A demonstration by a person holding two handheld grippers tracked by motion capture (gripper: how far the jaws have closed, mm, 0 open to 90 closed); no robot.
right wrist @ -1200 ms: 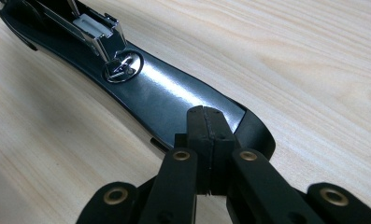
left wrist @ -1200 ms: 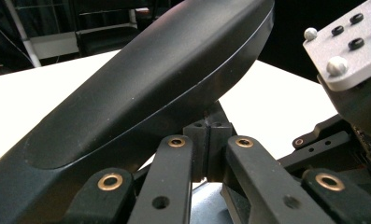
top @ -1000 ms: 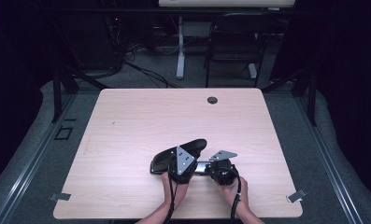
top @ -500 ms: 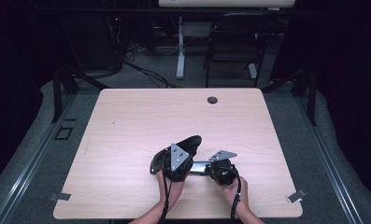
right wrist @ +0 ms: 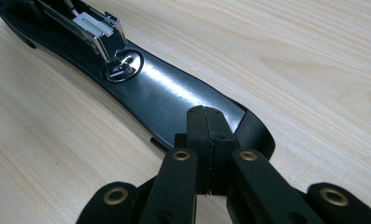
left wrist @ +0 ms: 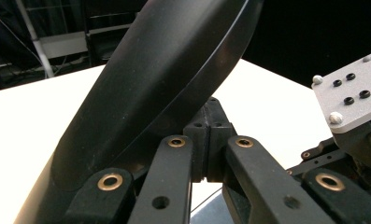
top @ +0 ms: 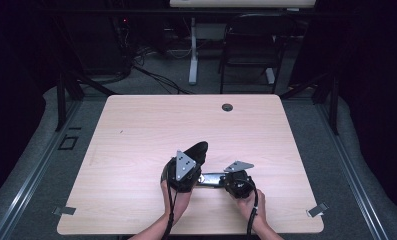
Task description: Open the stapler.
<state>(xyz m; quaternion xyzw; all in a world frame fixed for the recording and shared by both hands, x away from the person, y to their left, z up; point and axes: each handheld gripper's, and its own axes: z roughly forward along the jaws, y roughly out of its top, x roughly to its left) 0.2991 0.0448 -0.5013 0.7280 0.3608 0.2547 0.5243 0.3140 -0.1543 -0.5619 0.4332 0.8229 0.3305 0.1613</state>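
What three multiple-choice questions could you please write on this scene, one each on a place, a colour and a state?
1. Where on the table does the stapler lie?
A. by the far edge
B. near the person's edge, about midway across
C. at the far left corner

2. What colour is the stapler's top arm?
A. red
B. white
C. black

3. How does the top arm stand?
A. swung up off the base
B. shut flat on the base
C. detached, lying apart from it

Answers:
1 B: the high view shows it just ahead of the two hands.
2 C: it shows glossy black in the left gripper view.
3 A: it tilts upward by the left gripper, while the base lies flat on the wood under the tips of the right gripper.
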